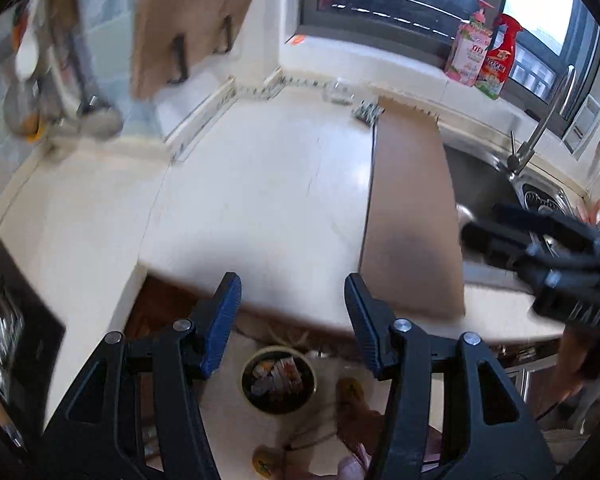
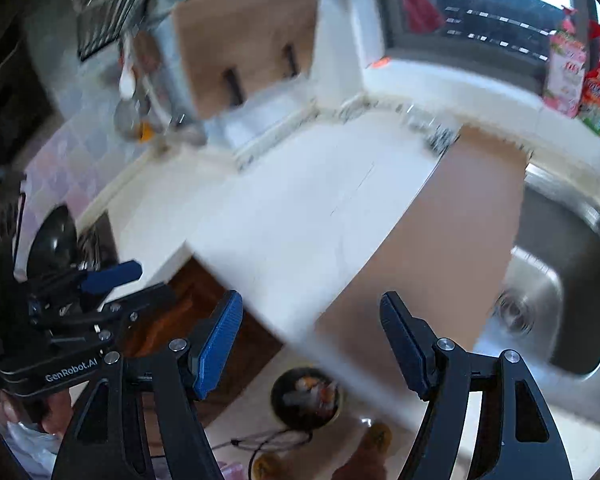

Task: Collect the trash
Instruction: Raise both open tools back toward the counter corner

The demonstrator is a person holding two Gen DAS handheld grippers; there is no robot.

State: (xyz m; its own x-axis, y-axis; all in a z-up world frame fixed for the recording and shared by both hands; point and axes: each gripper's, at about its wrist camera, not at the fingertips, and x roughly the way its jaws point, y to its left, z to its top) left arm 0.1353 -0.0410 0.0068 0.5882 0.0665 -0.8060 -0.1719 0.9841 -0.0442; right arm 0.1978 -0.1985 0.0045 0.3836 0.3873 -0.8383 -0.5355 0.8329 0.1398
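Note:
A round dark trash bin [image 1: 278, 378] stands on the floor below the counter edge, with mixed scraps and wrappers inside; the right wrist view shows the trash bin [image 2: 306, 398] too. My left gripper [image 1: 292, 292] hangs high above it, open, with nothing between its blue pads. My right gripper [image 2: 310, 298] is also open and empty, over the counter's front edge. Each gripper shows in the other's view: the right gripper [image 1: 480, 222] over the sink side, the left gripper [image 2: 140, 282] at the left, held by a hand [image 2: 56, 408].
A white countertop [image 1: 260, 200] carries a brown cutting board [image 1: 412, 220] beside a steel sink [image 2: 560, 280] with a tap [image 1: 540, 132]. Two cleaner bottles [image 1: 484, 56] stand on the windowsill. A stove [image 1: 16, 320] is at the left. Slippered feet [image 1: 352, 392] stand near the bin.

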